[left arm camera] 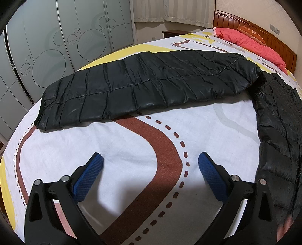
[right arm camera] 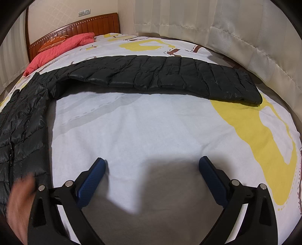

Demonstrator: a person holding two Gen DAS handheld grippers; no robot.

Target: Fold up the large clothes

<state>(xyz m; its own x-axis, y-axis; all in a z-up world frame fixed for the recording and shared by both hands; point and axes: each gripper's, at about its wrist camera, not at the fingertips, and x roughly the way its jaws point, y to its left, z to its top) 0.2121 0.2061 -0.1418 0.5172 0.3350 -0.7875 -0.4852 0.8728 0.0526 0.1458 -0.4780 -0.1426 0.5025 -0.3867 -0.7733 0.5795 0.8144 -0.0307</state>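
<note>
Ahead, the black jacket [left arm camera: 143,84] lies beyond both wide-open, empty hand-held grippers, left [left arm camera: 150,163] and right [right arm camera: 152,165].

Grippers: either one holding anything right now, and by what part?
Nothing held. Left gripper and right gripper are both open over bare sheet; the jacket lies untouched, sleeves spread.

Jacket [left arm camera: 151,83] glossy quilted cloth; bedsheet [left arm camera: 132,150] matt, fuzzy; headboard [right arm camera: 90,24] polished wood.

Wooden headboard [right arm camera: 75,28] (cream curtains [right arm camera: 188,17] beside)
</note>
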